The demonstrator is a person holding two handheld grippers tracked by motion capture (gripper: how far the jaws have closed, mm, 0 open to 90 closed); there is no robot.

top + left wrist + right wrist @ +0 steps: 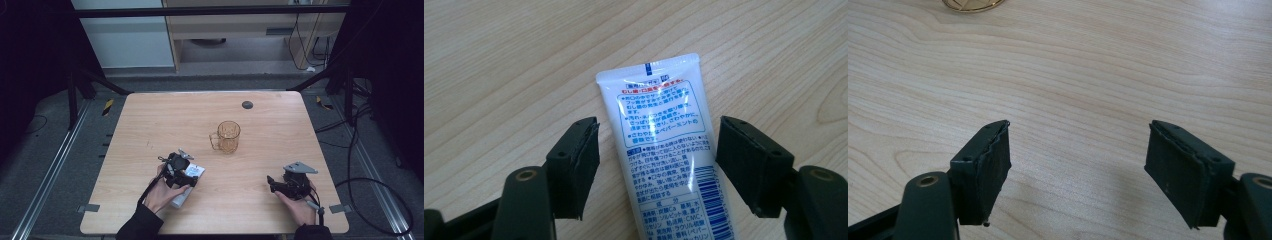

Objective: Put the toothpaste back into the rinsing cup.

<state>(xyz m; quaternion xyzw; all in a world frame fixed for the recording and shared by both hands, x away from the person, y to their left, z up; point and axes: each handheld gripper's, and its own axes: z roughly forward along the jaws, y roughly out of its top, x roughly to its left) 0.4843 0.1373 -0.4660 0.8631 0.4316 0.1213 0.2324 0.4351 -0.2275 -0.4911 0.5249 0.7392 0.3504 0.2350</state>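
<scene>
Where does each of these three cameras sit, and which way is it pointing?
High view: sits above the person's side, looks forward and down on the table; both hands, left tool and right tool show.
Left gripper view: rides the left tool, looks along its open jaws at the white tube.
Right gripper view: rides the right tool, facing bare wood.
Shared: the tube also appears in the high view.
</scene>
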